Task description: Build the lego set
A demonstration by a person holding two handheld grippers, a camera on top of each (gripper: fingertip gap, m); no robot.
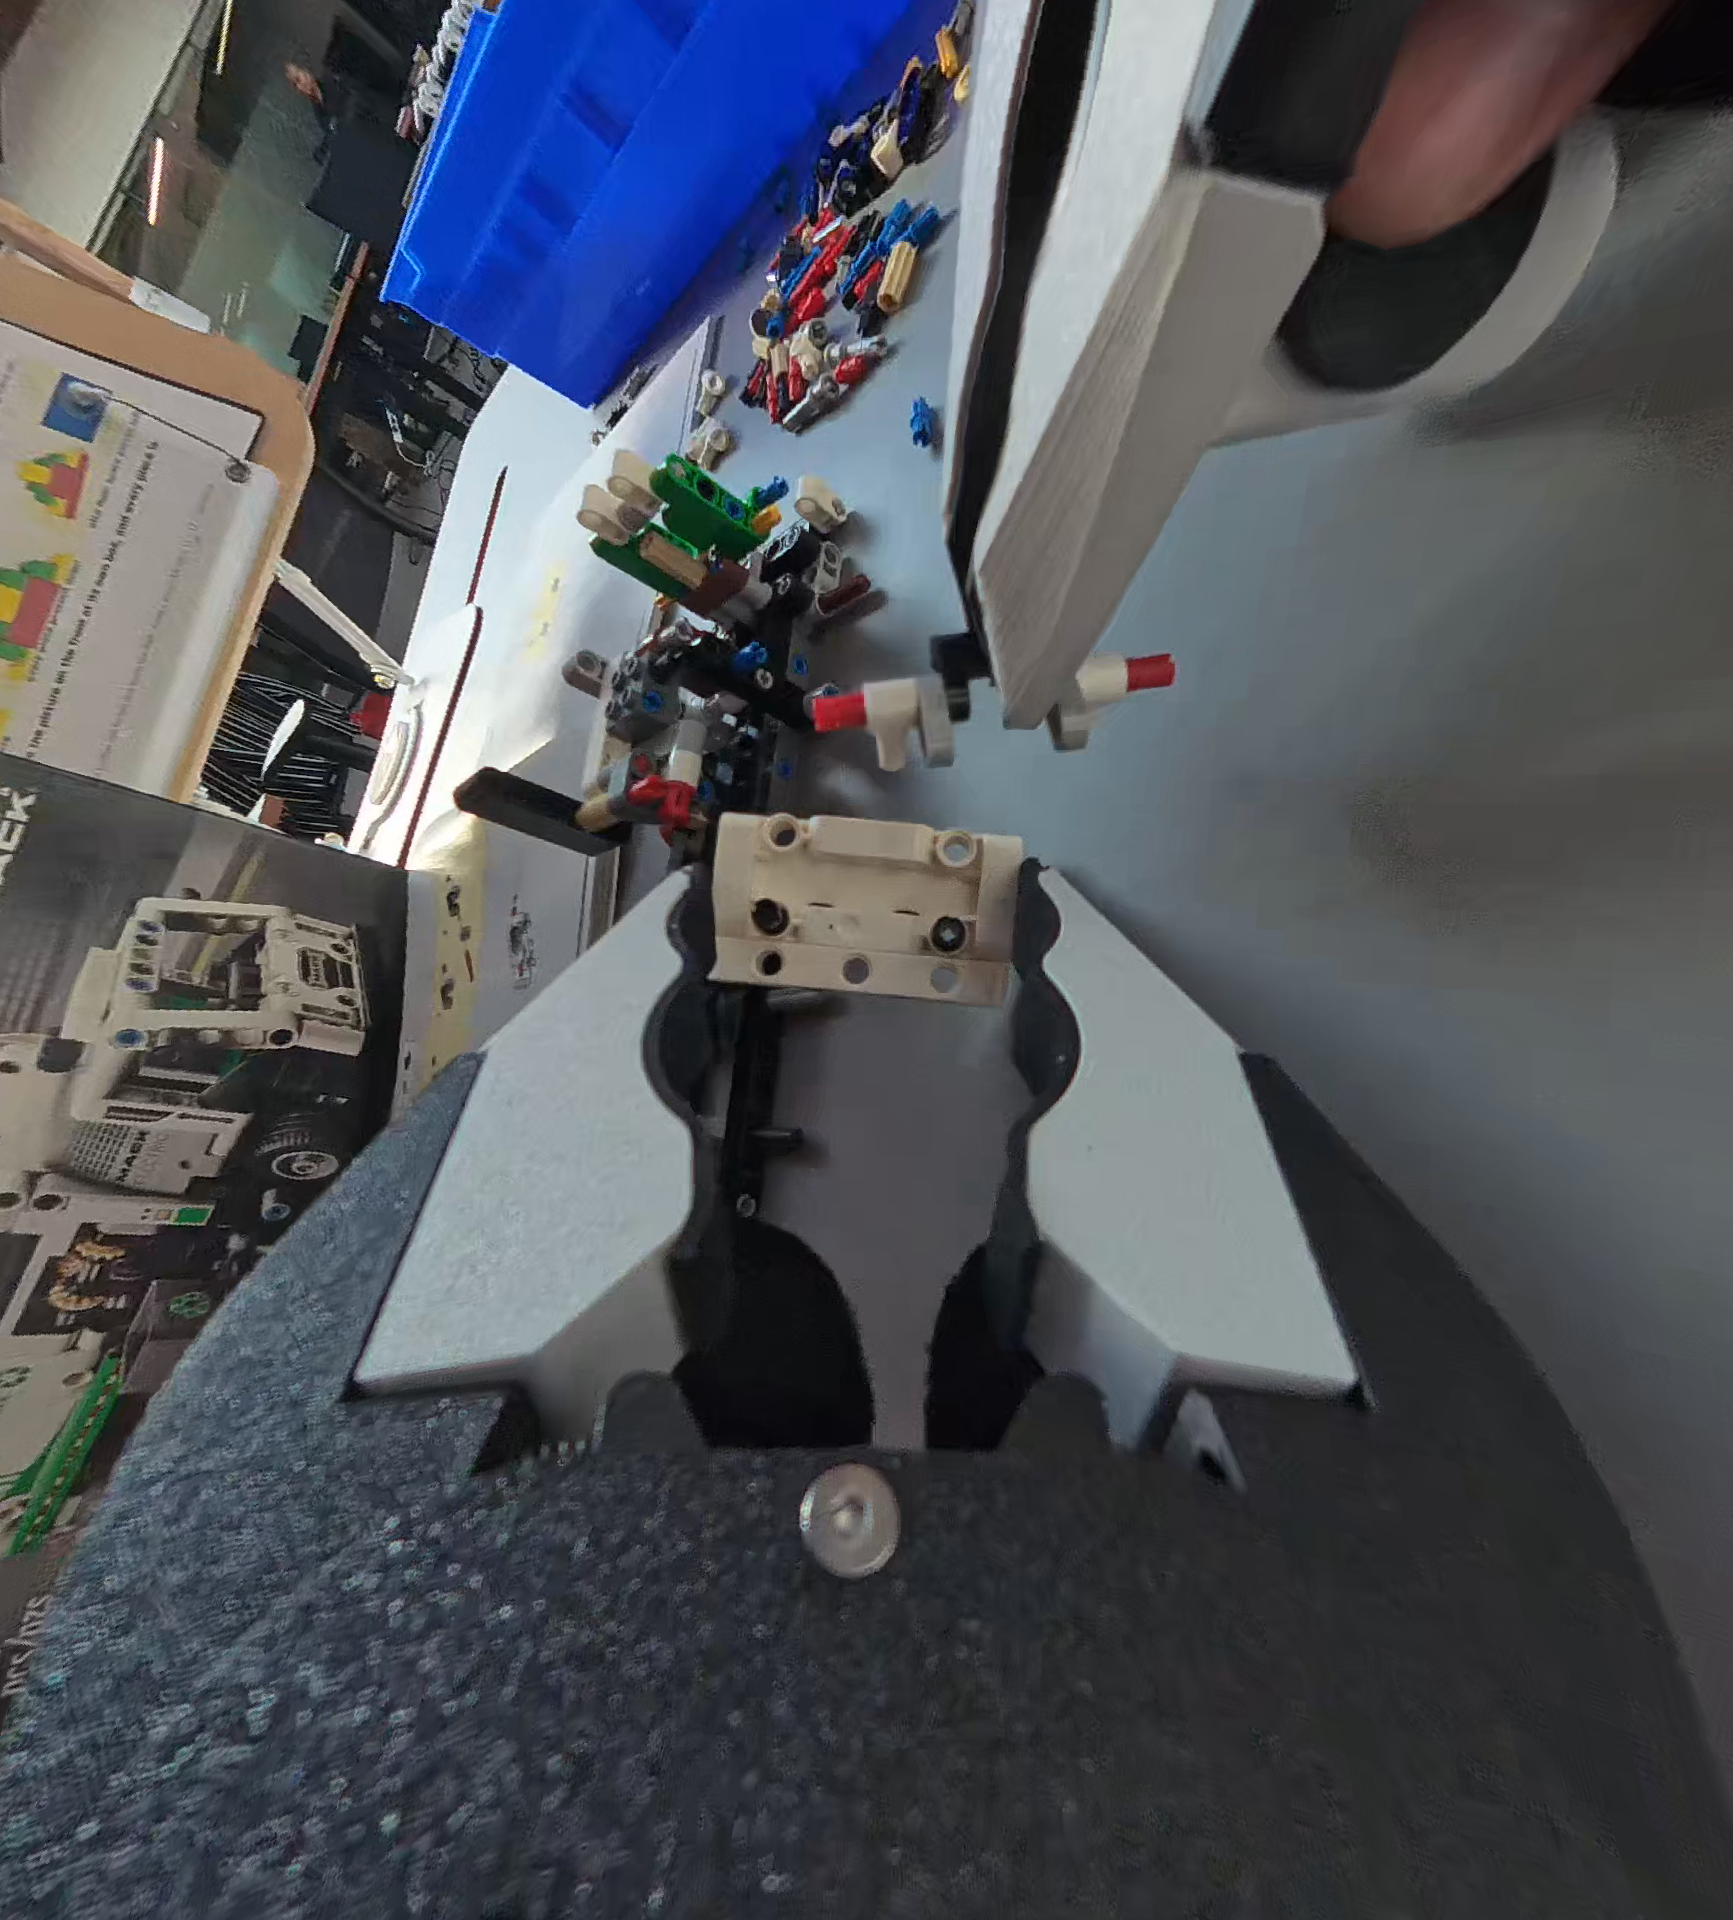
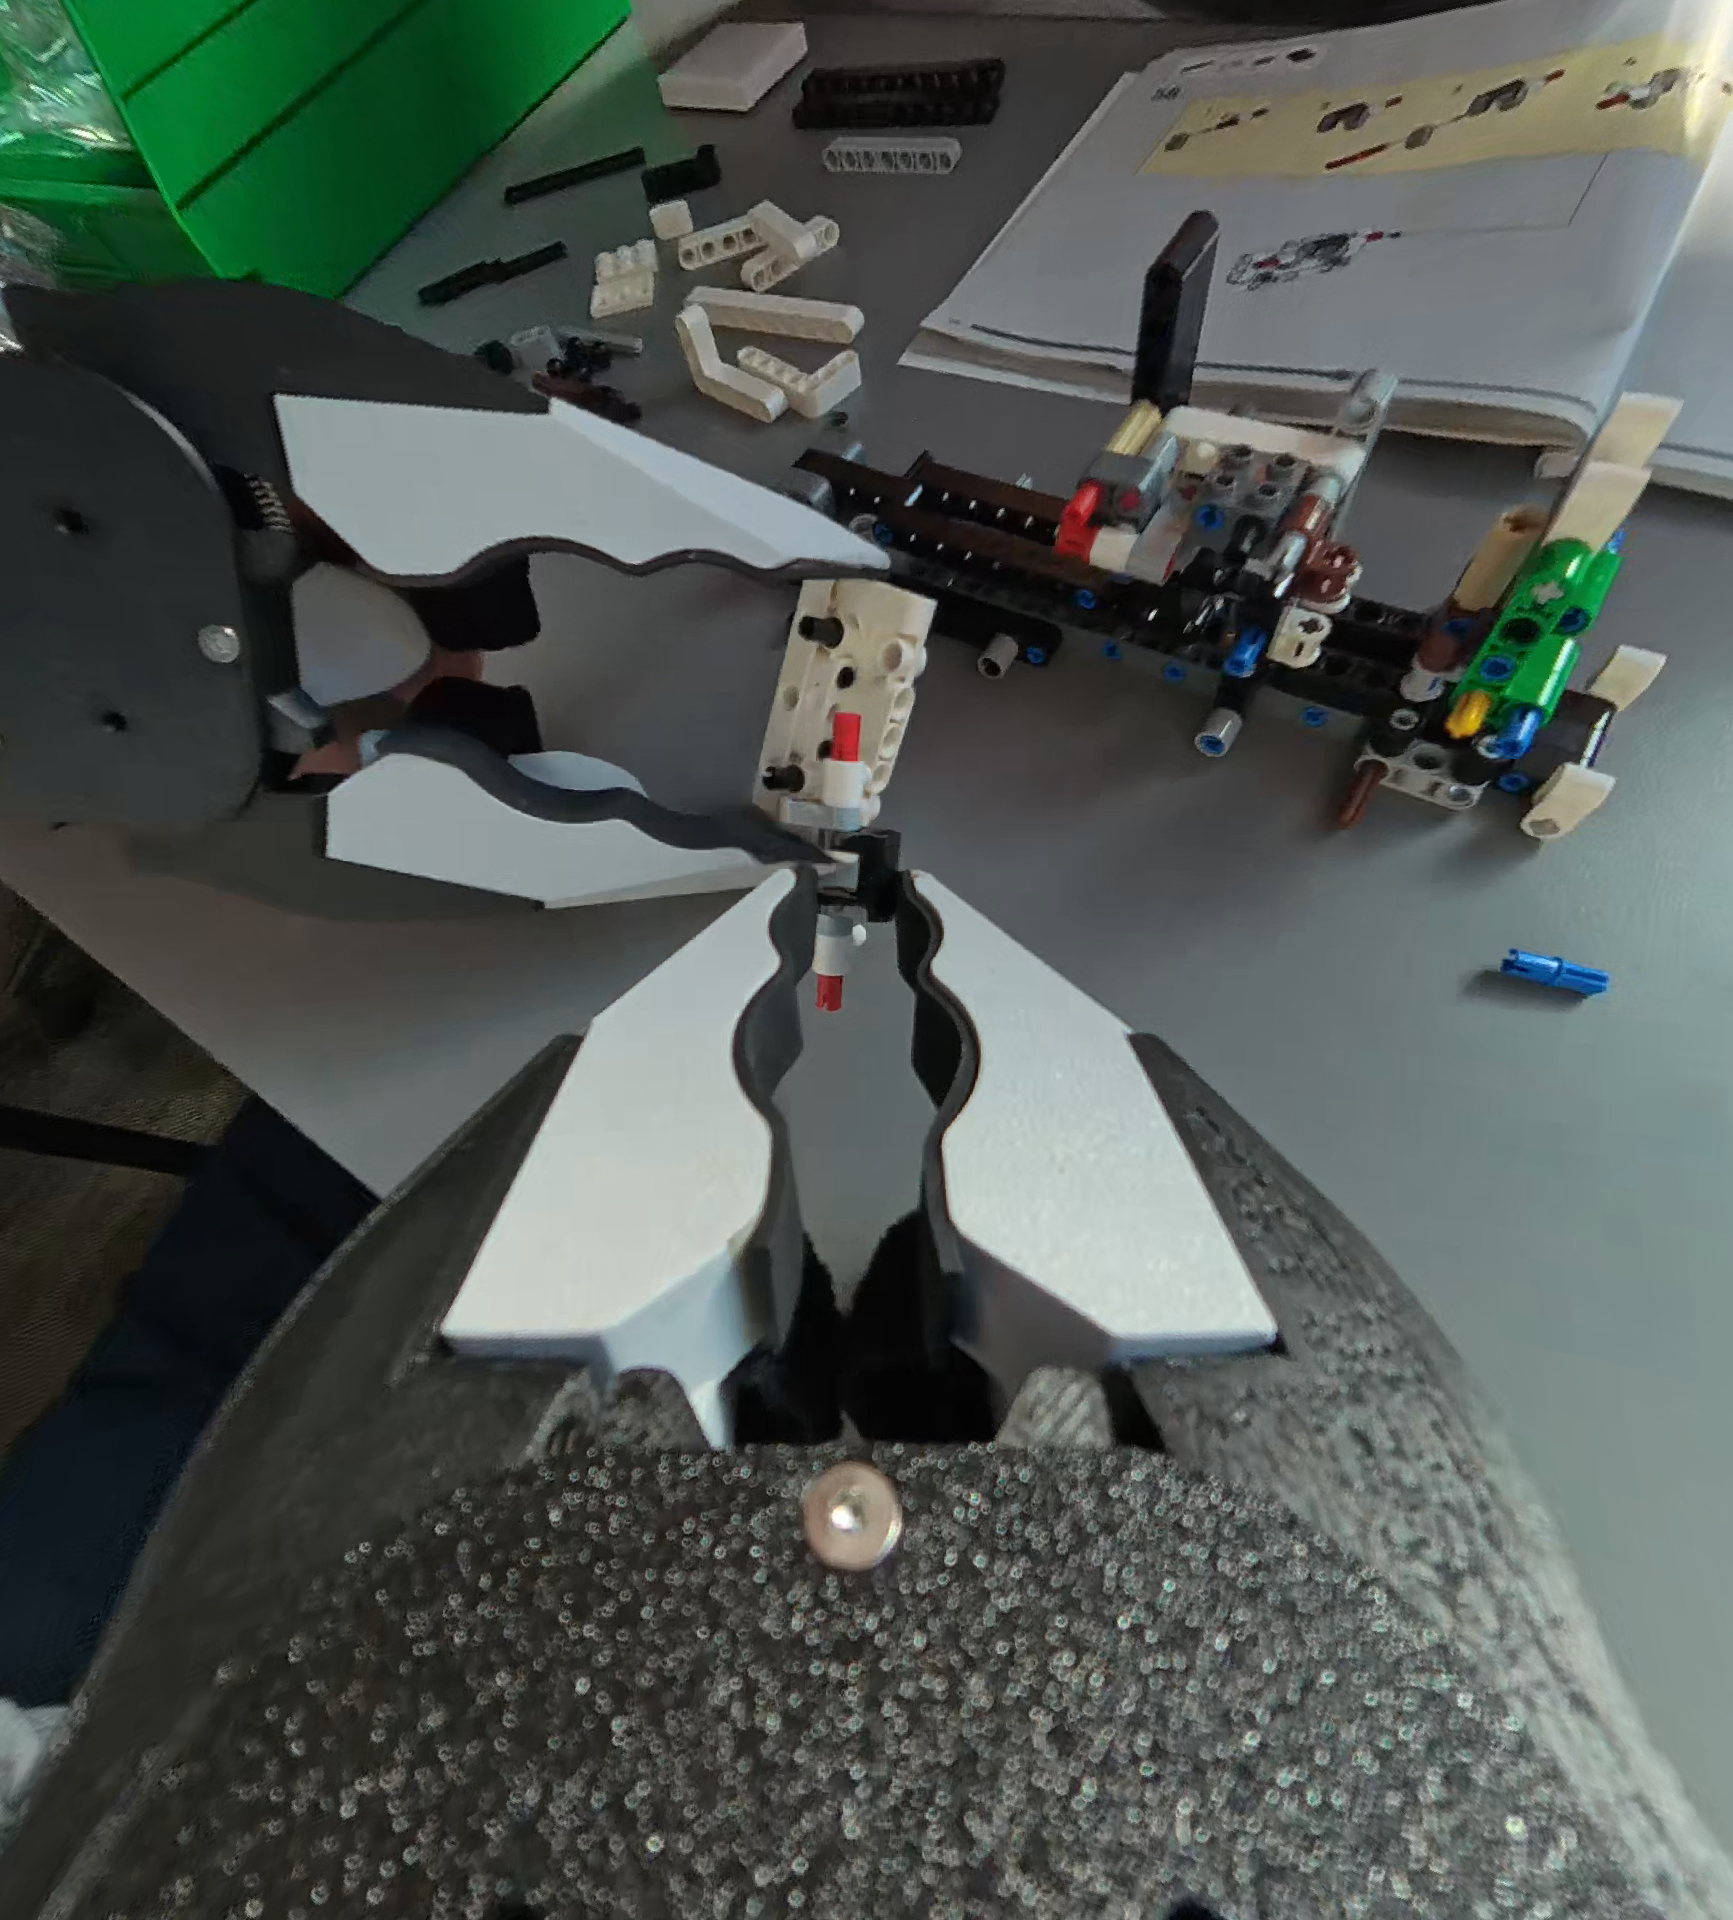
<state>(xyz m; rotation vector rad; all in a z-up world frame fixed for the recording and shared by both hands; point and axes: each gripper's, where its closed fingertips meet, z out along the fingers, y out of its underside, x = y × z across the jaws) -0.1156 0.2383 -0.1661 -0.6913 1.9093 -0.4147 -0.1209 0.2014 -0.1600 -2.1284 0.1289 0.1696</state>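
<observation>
A: Left gripper (image 1: pixel 862 914) first. Clamped on a cream block with pin holes (image 1: pixel 857 909), pads pressing both short ends, held off the grey table (image 1: pixel 1464 935).

B: Agreed, the right wrist view shows the same block (image 2: pixel 846 696) pinched end to end. Right gripper (image 2: pixel 854 883)?

A: Closed on a small pin assembly (image 2: pixel 841 914): black connector at the middle, grey and white sleeves, red axle tips at both ends. Its far end sits right against the cream block's face; can't tell if it's seated in a hole.

B: Outward from there?

A: Long black chassis build (image 2: pixel 1205 582) just beyond the block, with a green section (image 2: pixel 1537 623) at its far end. Loose blue pin (image 2: pixel 1553 977) on the table to the right. White beams (image 2: pixel 768 353) behind, open instruction booklet (image 2: pixel 1361 208), green bin (image 2: pixel 322 125). The left view adds a blue bin (image 1: pixel 633 177), a pile of small pins (image 1: pixel 841 291) and the set's box (image 1: pixel 145 1039).

B: Risks?

A: My read: the right fingers hold only the narrow middle, so any off-axis push could pivot the assembly or pop it apart. The block is held only at its ends, so sideways force could twist it out. The two grippers' fingertips are almost touching and might collide.
</observation>
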